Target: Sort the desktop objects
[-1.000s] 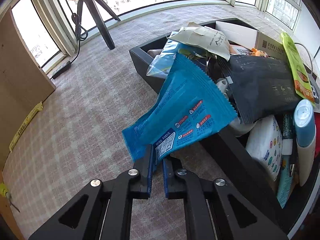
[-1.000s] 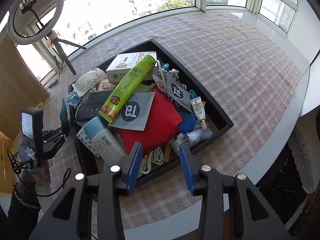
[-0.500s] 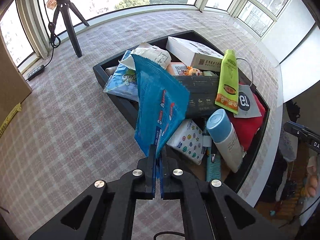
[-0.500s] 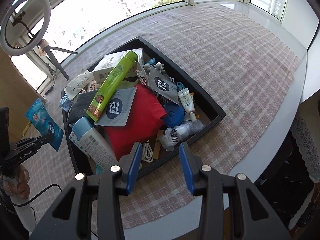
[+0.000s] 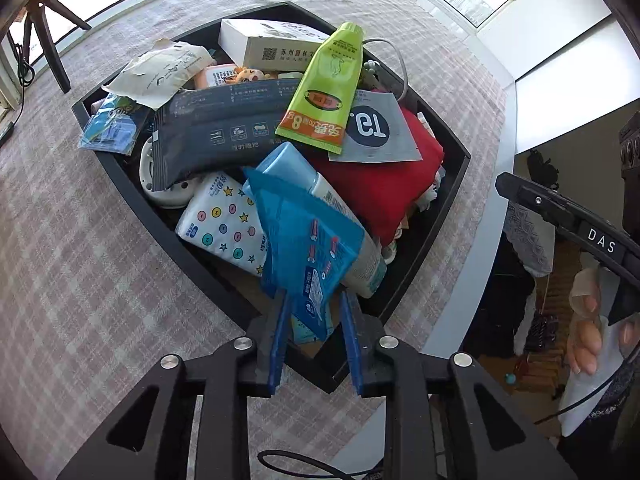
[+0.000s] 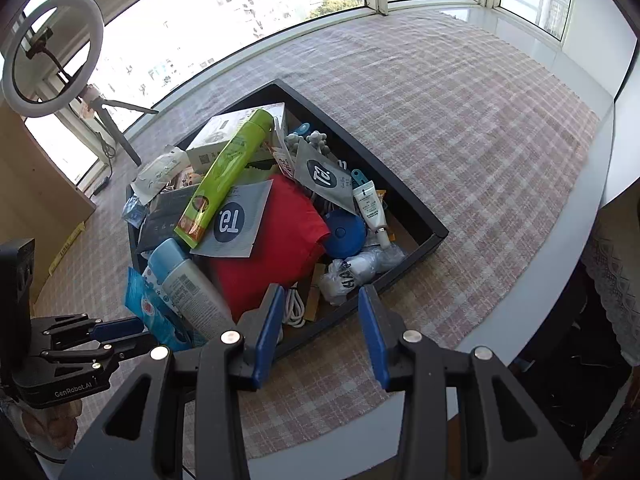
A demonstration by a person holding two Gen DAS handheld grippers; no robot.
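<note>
Here the left gripper (image 5: 314, 322) hangs over the near corner of the black tray (image 5: 452, 216), and its jaws are opening with the blue packet (image 5: 304, 240) between them. The packet's lower corner sits in the gap, close against the left pad, while the right pad stands clear of it; its upper part lies over the white bottle with the blue cap (image 5: 344, 220) and the star-patterned tissue pack (image 5: 224, 220). The tray is heaped: a dark wipes pack (image 5: 224, 128), a green tube (image 5: 328, 88), a red cloth (image 5: 384, 188) and a white box (image 5: 272, 46) crowd it. The right gripper (image 6: 324, 332) hovers above the tray's near edge with its jaws apart and nothing between them. The checked tablecloth (image 6: 460, 128) lies under the tray.
</note>
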